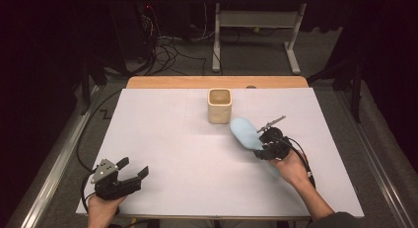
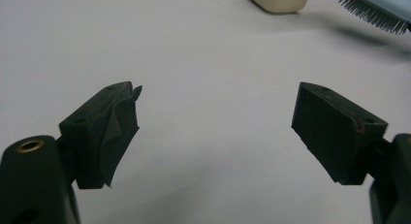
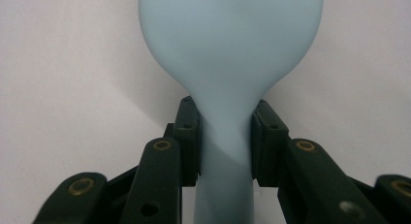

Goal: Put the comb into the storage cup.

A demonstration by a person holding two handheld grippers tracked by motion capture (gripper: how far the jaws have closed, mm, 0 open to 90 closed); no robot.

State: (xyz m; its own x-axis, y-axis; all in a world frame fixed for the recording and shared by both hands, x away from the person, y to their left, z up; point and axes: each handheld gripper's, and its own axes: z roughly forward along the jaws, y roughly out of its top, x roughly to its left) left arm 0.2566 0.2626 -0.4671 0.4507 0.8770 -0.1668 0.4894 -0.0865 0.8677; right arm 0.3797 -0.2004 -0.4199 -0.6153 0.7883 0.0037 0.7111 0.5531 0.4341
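The light blue hairbrush (image 1: 245, 133) is already picked up: its handle is pinched between the jaws of the right gripper (image 1: 262, 148), and the brush head is held above the white table cover (image 1: 162, 154), just beside the beige cup (image 1: 219, 105) but not yet over its opening. The left gripper (image 1: 134, 169) is kept near the front left corner with its jaws spread wide, and nothing is seen between them. What is probably left is that the brush is carried to the cup and set into it.
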